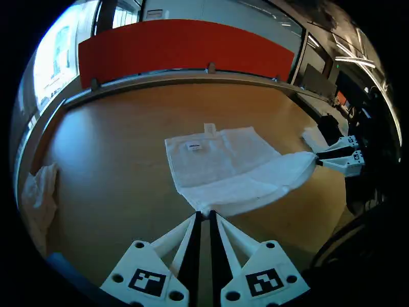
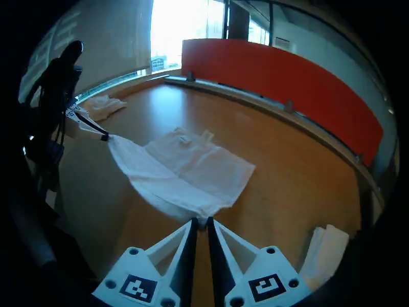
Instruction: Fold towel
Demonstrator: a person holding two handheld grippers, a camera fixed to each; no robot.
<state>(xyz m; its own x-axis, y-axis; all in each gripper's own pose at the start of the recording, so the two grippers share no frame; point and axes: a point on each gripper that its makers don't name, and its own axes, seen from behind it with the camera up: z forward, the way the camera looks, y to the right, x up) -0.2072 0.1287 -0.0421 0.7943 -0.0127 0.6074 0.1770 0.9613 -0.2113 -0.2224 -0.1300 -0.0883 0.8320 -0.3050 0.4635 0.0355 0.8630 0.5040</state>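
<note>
The towel (image 1: 220, 158) lies spread at the centre of the counter (image 1: 117, 153). Its far part is flat, with a small tag (image 1: 209, 128) at the far edge. Its near edge is raised off the wood and hangs in a shallow curve between the two grippers.

The left gripper (image 1: 204, 214), at the bottom centre of the left gripper view, is clenched on one near corner. The right gripper (image 2: 202, 221), at the bottom centre of the right gripper view, is clenched on the other. The pinch points are small and partly hidden by the fingers, but in each view the cloth appears to run straight in between the tips.

The first fold looks begun but not made. The lifted edge has yet to be carried over to the far edge and laid down, and any later folds remain.

The counter is a broad wooden top, bare around the towel. A long red partition (image 2: 286, 82) stands along its far side, with bright windows (image 2: 189, 25) beyond. A crumpled white cloth (image 1: 38, 197) sits at the left edge of the left gripper view. A stack of folded white cloth (image 2: 324, 250) rests at the lower right of the right gripper view.
</note>
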